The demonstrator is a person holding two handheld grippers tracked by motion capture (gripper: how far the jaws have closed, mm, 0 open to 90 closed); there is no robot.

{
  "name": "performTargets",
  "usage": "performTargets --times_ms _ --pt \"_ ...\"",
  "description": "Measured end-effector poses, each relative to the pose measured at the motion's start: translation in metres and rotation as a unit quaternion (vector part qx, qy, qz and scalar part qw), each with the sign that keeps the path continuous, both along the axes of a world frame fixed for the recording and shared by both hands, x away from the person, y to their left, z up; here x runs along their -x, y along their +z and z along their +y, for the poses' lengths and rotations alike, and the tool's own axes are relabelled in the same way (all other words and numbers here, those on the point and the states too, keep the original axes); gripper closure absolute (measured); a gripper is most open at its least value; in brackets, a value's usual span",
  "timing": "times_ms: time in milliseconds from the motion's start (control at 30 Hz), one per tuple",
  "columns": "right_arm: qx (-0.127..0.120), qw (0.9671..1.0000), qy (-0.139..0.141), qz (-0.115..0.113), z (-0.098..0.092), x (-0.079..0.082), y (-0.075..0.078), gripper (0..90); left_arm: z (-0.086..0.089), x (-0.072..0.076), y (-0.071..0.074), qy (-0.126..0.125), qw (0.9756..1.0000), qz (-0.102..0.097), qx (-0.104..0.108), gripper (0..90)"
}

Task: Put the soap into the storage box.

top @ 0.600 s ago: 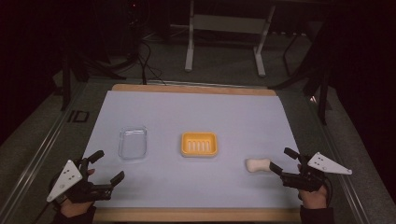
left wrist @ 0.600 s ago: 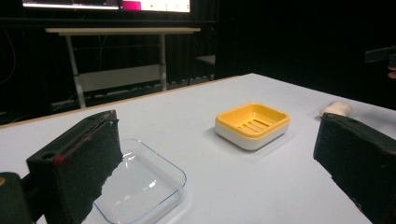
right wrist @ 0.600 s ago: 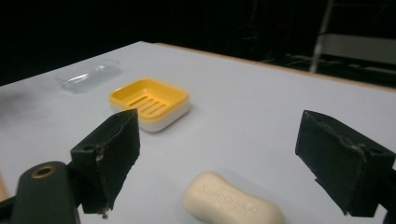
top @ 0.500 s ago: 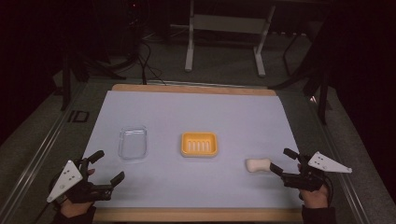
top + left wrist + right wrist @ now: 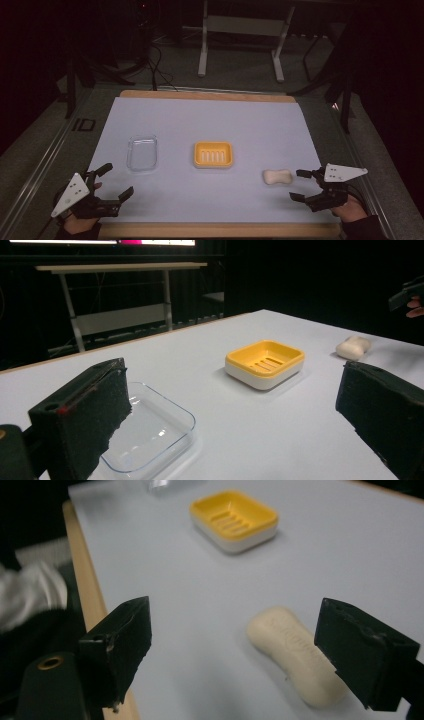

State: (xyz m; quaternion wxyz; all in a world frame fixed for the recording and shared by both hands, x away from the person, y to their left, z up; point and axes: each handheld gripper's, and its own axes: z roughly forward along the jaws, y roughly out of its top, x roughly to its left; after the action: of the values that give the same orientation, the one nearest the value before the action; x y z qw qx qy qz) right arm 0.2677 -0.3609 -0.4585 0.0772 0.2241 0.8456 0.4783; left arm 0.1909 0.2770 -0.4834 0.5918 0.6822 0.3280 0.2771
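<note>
A cream bar of soap [image 5: 277, 176] lies on the white table cover, right of centre. My right gripper [image 5: 300, 185] is open just to the right of it, jaws pointing at it; in the right gripper view the soap [image 5: 296, 652] lies between and just beyond the jaws, nearer the right one. A yellow soap dish [image 5: 213, 154] with a slotted floor sits mid-table and stands empty [image 5: 233, 518]. A clear plastic lid or tray [image 5: 142, 153] lies left of it. My left gripper [image 5: 116, 181] is open near the front left, with the clear tray [image 5: 145, 432] just ahead.
The white cover [image 5: 210, 125] lies on a wooden board whose front edge [image 5: 220, 230] runs along the bottom. A metal stand [image 5: 240, 30] and cables are on the floor beyond the table. Dark surroundings ring the table.
My right gripper has edged slightly left toward the soap. The left gripper and the objects have stayed put.
</note>
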Motion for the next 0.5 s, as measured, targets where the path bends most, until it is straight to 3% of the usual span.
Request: performTargets --times_ms 100,133,167,200,233,300,333,367,400,433,467,500 --pt "0.021 0.9994 0.017 0.020 0.004 -0.001 0.003 15.1 -0.001 0.000 0.000 -0.002 1.0000 0.001 -0.002 1.1" --pt "0.047 0.9979 0.027 0.036 0.007 -0.001 0.006 15.1 -0.001 0.001 0.000 -0.003 1.0000 0.000 -0.001 1.1" --pt "0.075 0.9944 0.037 0.066 0.013 -0.004 0.010 15.2 -0.002 0.002 0.001 -0.004 1.0000 -0.003 -0.002 1.1" --pt "0.075 0.9944 0.037 0.066 0.013 -0.004 0.010 15.2 -0.002 0.002 0.001 -0.004 1.0000 -0.003 -0.002 1.2" --pt "0.111 0.9895 0.058 0.073 0.020 -0.006 0.014 15.1 -0.002 0.003 0.001 -0.005 1.0000 -0.002 -0.003 1.1" --pt "0.118 0.9881 0.062 0.076 0.022 -0.007 0.015 15.0 -0.002 0.003 0.001 -0.004 1.0000 0.000 -0.004 1.2" --pt "0.151 0.9804 0.084 0.095 0.029 -0.011 0.015 15.2 -0.003 0.003 0.001 -0.004 1.0000 0.000 -0.004 1.1" --pt "0.166 0.9777 0.089 0.094 0.032 -0.013 0.016 15.3 -0.003 0.003 0.001 -0.004 1.0000 0.000 -0.004 1.1" --pt "0.166 0.9777 0.089 0.094 0.032 -0.013 0.016 15.3 -0.002 0.003 0.001 -0.005 1.0000 0.000 -0.005 1.1" --pt "0.175 0.9759 0.092 0.092 0.034 -0.014 0.016 15.3 -0.002 0.003 0.000 -0.005 1.0000 0.001 -0.004 1.1" --pt "0.198 0.9709 0.099 0.091 0.040 -0.018 0.016 15.4 -0.002 0.003 0.000 -0.006 1.0000 0.002 -0.004 1.1" --pt "0.198 0.9709 0.099 0.091 0.040 -0.018 0.016 15.4 -0.002 0.002 0.000 -0.006 1.0000 0.003 -0.004 1.1"
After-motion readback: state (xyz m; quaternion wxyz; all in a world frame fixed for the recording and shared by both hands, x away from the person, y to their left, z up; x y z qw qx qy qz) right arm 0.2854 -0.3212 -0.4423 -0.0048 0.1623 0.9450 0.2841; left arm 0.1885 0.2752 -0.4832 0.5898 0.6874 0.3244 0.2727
